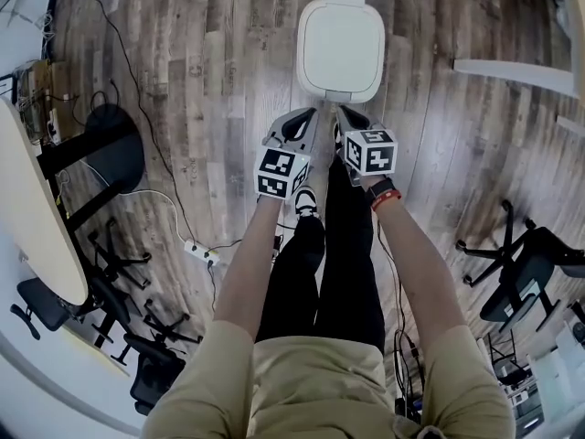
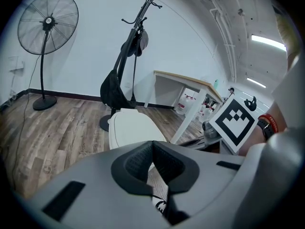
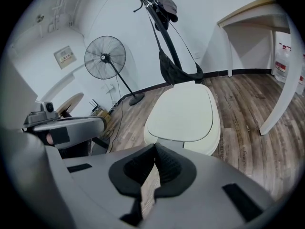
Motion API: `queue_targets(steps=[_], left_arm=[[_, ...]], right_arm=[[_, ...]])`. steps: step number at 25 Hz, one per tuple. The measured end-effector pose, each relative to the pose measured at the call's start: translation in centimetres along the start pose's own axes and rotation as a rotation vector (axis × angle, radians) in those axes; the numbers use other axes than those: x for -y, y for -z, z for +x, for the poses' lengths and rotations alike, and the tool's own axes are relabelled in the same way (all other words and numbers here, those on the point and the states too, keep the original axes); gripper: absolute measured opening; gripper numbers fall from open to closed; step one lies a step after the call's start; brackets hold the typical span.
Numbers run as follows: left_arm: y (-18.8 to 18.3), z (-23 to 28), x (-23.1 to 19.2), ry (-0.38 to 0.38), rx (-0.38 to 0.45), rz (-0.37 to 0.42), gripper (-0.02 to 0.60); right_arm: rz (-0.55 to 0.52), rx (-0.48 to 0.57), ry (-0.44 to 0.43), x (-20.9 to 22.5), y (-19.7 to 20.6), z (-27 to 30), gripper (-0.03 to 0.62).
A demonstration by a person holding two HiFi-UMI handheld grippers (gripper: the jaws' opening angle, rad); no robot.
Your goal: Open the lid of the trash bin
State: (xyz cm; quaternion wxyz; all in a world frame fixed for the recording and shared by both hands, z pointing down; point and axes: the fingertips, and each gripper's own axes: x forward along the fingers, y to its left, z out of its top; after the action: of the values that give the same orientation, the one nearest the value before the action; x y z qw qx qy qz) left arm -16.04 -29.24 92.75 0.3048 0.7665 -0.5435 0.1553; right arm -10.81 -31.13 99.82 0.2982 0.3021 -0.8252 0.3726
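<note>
**A:** Where is the trash bin seen?

**B:** In the head view, the trash bin (image 1: pixel 340 48) is found at twelve o'clock on the wooden floor (image 1: pixel 183 80). Its pale lid (image 1: pixel 340 35) is seen lying flat and shut.

**A:** And how are the tongs held?

**B:** The left gripper (image 1: pixel 305 115) and the right gripper (image 1: pixel 345 114) are held side by side near the bin's six-o'clock edge. Whether either touches it cannot be told. In its own view, the left gripper (image 2: pixel 152 145) is seen clenched tip to tip, with nothing caught between. The same is seen of the right gripper (image 3: pixel 155 148).

**A:** What is seen beyond the bin?

**B:** A coat rack (image 2: pixel 137 37) is seen behind it, and a standing fan (image 2: pixel 47 22) at ten o'clock.
</note>
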Motion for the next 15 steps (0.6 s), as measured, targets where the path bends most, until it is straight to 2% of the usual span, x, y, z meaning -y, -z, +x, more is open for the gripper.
queue_targets(steps=[7, 15], left_arm=[[0.8, 1.8, -1.2, -0.012, 0.034, -0.025, 0.023], [1.2, 3.0, -0.6, 0.024, 0.041, -0.031, 0.023]], right_arm=[[0.045, -0.034, 0.01, 2.1, 0.7, 2.1, 0.006], [0.063, -0.073, 0.018, 2.9, 1.0, 2.9, 0.006]])
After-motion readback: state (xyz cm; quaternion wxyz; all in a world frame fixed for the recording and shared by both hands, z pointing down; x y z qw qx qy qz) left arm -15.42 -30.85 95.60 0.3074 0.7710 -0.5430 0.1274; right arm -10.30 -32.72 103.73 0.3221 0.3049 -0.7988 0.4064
